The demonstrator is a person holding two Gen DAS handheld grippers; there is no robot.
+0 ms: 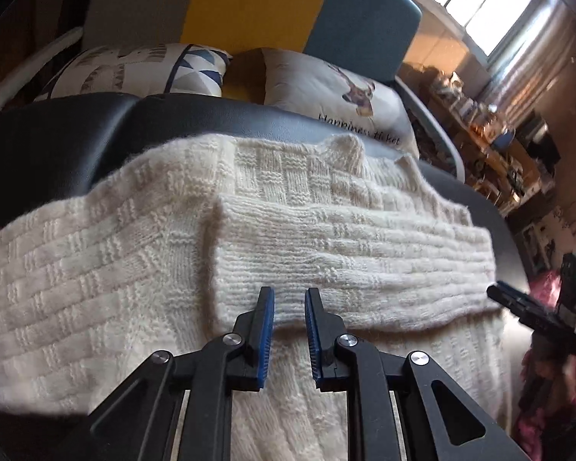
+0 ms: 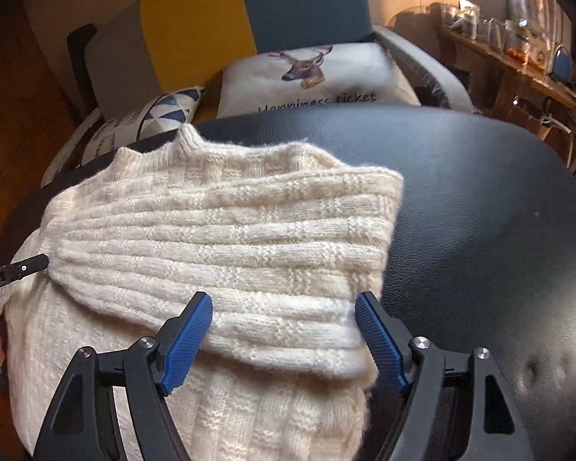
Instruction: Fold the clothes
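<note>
On the black bench (image 2: 480,199): cream sweater (image 2: 107,345), 1 sleeve (image 2: 226,246) folded across. Left gripper (image 1: 289,299) slightly parted, right gripper (image 2: 284,303) spread wide, both empty. Risk: snagging knit, dragging sleeve askew.

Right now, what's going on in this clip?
A person with two handheld grippers is folding a cream knit sweater on a black padded surface. One sleeve already lies folded across the body. The left gripper and right gripper are both open over the sleeve, holding nothing.
</note>
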